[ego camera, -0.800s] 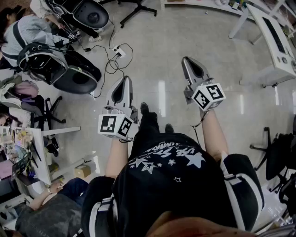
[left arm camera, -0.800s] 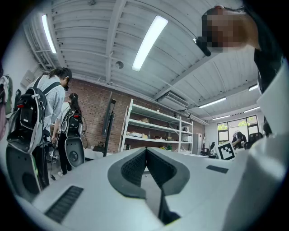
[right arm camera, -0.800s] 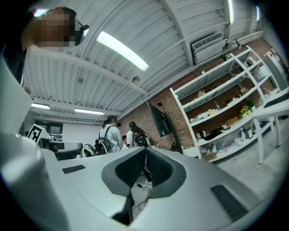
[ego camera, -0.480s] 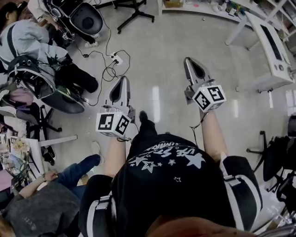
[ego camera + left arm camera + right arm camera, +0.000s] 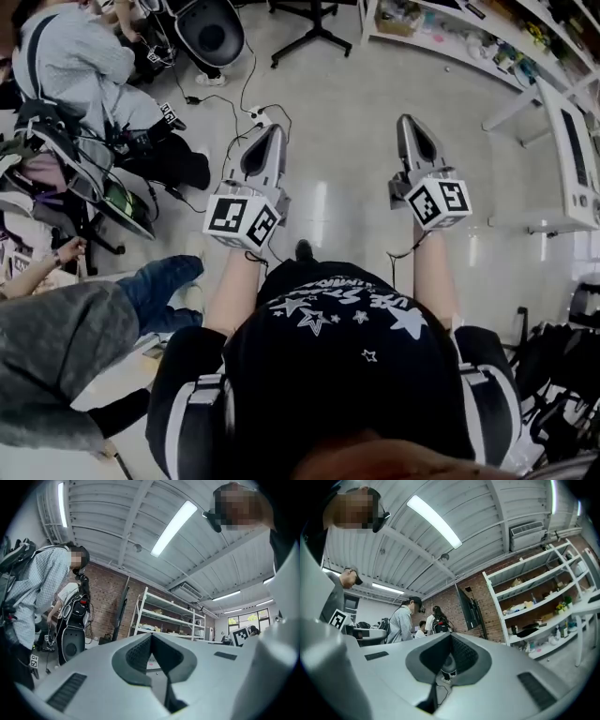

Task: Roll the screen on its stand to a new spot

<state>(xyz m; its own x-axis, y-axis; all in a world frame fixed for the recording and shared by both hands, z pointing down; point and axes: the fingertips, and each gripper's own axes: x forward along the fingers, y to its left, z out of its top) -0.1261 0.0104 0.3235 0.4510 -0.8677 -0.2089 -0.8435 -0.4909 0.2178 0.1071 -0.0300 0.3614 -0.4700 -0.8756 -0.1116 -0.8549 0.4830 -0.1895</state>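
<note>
Grey-jawed left gripper [image 5: 273,133] and right gripper [image 5: 406,122] stay closed — jeans-clad person [image 5: 84,347] nearer

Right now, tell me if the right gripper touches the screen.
Apart. The right gripper view shows the right gripper shut on nothing, the screen far off by the brick wall.

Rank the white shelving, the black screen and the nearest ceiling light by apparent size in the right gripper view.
1. White shelving: clearly largest.
2-3. Ceiling light and black screen: about alike, so not ranked.
</note>
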